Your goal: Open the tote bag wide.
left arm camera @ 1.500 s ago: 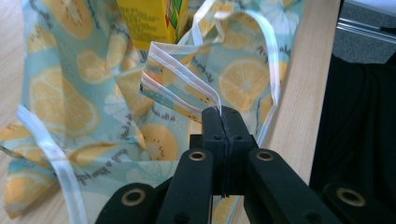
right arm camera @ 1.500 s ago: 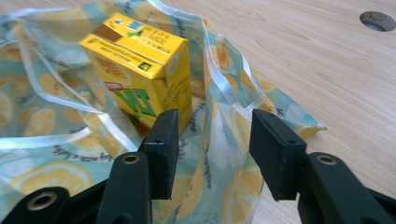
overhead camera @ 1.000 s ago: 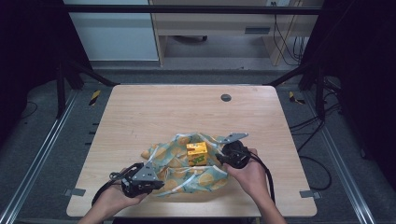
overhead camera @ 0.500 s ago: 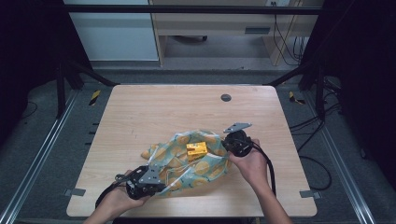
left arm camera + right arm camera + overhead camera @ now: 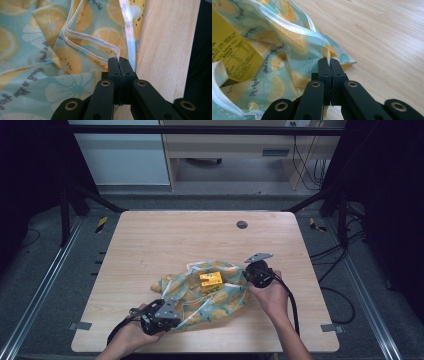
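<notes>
The left gripper point(image 5: 120, 60) pinches the lemon-print cloth point(image 5: 200, 295) at its white hem. The right gripper point(image 5: 329, 60) clamps the cloth's edge; a yellow box point(image 5: 232, 53) sits to its left.

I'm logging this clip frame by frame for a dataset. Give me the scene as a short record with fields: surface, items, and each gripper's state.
surface: wooden table
cloth: lemon-print cloth, crumpled, lying on the table
box: yellow box, resting on the cloth
left gripper: shut on the cloth's white-trimmed edge, near side
right gripper: shut on the cloth's edge, right side
other: dark round disc at the table's far side
</notes>
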A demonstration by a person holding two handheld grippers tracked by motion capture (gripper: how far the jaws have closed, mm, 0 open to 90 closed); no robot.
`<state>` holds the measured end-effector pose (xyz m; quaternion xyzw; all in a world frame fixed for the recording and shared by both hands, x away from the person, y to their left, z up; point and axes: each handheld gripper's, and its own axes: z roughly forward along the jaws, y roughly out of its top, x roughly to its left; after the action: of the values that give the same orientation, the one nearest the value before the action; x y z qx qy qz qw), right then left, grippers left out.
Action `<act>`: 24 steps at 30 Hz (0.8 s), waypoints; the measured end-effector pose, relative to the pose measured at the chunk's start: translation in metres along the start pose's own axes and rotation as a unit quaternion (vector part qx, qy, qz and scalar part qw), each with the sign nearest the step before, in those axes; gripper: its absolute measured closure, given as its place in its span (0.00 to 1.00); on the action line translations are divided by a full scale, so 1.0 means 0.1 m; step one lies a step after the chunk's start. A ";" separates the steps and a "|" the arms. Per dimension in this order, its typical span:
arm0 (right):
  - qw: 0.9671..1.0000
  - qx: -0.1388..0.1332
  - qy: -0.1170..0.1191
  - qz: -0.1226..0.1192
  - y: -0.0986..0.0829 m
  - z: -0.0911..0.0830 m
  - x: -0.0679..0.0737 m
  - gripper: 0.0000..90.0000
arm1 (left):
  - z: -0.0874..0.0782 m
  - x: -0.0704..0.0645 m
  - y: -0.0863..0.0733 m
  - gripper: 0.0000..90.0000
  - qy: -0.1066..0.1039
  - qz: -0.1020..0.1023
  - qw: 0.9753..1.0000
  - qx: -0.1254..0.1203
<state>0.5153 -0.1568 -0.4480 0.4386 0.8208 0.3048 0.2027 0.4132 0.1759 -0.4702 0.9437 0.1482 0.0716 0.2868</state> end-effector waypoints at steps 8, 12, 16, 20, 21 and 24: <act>1.000 0.008 0.001 0.000 -0.10 -0.02 0.00 0.99 | 0.05 -0.04 0.01 1.00 -0.002 0.005 1.000 0.006; 1.000 0.007 0.000 -0.016 -0.10 -0.08 0.06 0.99 | 0.08 -0.05 0.00 1.00 -0.005 0.004 1.000 0.008; 1.000 0.007 0.000 -0.012 -0.15 -0.09 0.04 0.99 | 0.08 -0.06 0.00 1.00 -0.002 0.005 1.000 0.009; 1.000 0.012 0.003 -0.006 -0.24 -0.08 0.02 0.99 | 0.09 -0.06 0.00 1.00 -0.002 0.005 1.000 0.008; 1.000 0.014 0.003 -0.011 -0.25 -0.08 0.03 0.98 | 0.09 -0.06 0.00 1.00 -0.002 0.005 1.000 0.007; 1.000 0.018 0.003 -0.019 -0.26 -0.08 0.04 0.98 | 0.10 -0.06 0.00 1.00 -0.003 0.004 1.000 0.008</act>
<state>0.4930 -0.1669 -0.4603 0.4257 0.8347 0.2876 0.1986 0.4097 0.1688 -0.4791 0.9467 0.1441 0.0685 0.2797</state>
